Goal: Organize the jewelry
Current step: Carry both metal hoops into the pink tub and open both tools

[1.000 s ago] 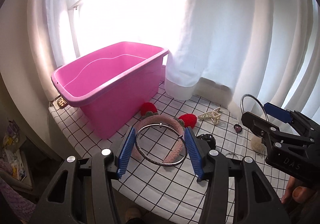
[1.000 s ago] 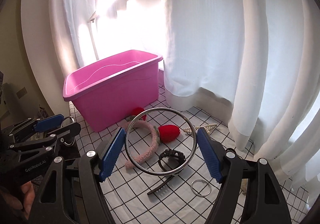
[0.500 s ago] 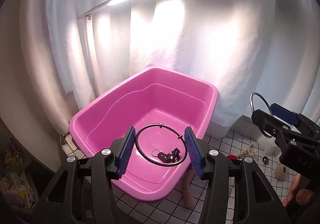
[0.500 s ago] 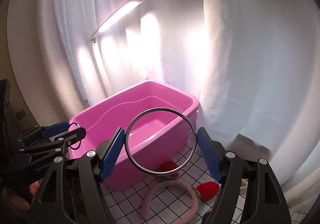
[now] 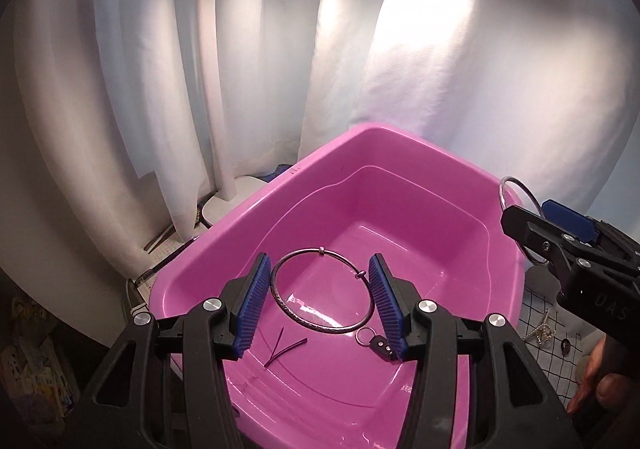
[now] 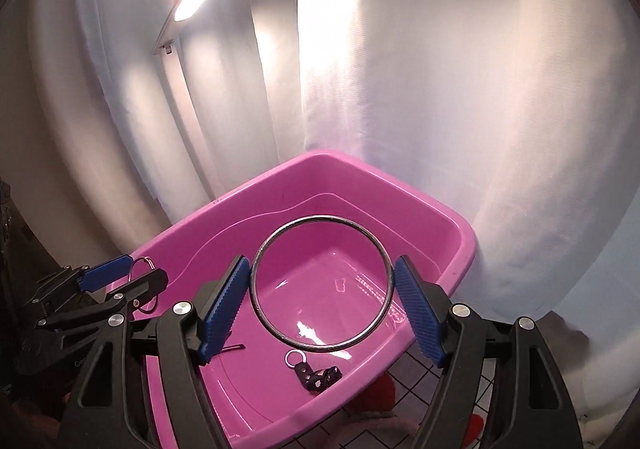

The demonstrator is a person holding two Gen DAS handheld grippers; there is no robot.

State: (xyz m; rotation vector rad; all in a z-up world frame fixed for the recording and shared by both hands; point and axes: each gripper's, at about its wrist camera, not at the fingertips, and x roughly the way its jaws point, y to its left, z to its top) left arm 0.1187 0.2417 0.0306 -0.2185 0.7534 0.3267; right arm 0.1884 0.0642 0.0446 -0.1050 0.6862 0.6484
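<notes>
Now, from the left wrist, the left gripper (image 5: 320, 301) clamps a beaded metal ring (image 5: 322, 295) between its blue pads, above the pink tub (image 5: 460, 185); a key ring (image 5: 378, 343) lies inside. From the right wrist, the right gripper (image 6: 320, 305) grips a plain hoop (image 6: 322, 283) over the same tub.

The pink bin (image 5: 400, 209) hides most of the checkered tabletop (image 5: 536, 309); only a strip shows at its right side. There a pale beaded piece (image 5: 540, 331) is too small to identify. In the right wrist view, red fuzzy shapes (image 6: 380, 393) beneath the bin's near edge are blurred and cut off by the frame. The right gripper (image 5: 532, 225) covers part of its steel ring (image 5: 516, 205).
</notes>
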